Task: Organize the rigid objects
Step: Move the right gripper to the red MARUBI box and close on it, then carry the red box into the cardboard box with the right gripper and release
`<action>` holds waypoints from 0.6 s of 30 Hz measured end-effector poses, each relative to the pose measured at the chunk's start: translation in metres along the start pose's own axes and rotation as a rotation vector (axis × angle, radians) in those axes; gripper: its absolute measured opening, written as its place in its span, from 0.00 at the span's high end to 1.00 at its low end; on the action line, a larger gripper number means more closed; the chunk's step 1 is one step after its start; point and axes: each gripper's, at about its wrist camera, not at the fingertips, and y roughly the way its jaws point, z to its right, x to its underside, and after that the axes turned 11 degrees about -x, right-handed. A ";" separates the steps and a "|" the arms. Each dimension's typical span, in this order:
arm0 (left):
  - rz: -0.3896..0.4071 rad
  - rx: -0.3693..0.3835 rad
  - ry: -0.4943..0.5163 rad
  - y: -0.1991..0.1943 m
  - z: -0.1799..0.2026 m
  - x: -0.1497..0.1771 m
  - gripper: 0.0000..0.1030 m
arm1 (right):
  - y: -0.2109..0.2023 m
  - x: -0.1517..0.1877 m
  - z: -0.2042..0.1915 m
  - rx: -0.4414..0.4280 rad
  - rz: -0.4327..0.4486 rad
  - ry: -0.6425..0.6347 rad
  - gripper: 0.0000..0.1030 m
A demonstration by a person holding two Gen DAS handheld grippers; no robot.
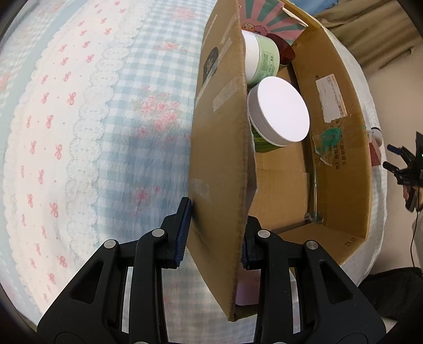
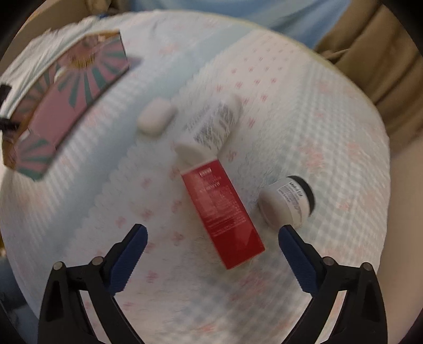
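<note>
A: Red box (image 2: 223, 214), lying flat on the patterned bedspread (image 2: 304, 105). Long axis runs diagonal, from the lower right up to the upper left, label end pointing away toward the white bottle (image 2: 208, 129).

B: Right gripper (image 2: 212, 235)?

A: Spread wide, blue pads either side of the box's near end, not touching it. Nothing pinched. Frame is blurry.

B: Other stuff near it?

A: Small jar with a black lid (image 2: 286, 201) on its side just right of the box, close to the right pad. White bottle lies touching the box's far end, axis tilting up-right. Beyond that a small white case (image 2: 156, 119), then a pink-and-green patterned carton (image 2: 66, 105) at far left.

B: Left gripper (image 1: 212, 235)?

A: Pinching the near wall of the cardboard box (image 1: 219, 158), one pad outside, one inside. Box sits open on the bedspread.

B: Contents?

A: White-lidded tub (image 1: 279, 111) upright-ish, lid tilted toward the camera. Behind it a pale green jar (image 1: 261, 58) on its side, then another pink-and-green patterned box (image 1: 269, 18) at the far end. The other gripper shows small at the right edge.
</note>
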 end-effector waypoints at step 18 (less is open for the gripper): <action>0.000 -0.029 -0.002 0.001 0.014 -0.001 0.73 | 0.064 -0.026 0.013 -0.022 -0.184 -0.213 0.57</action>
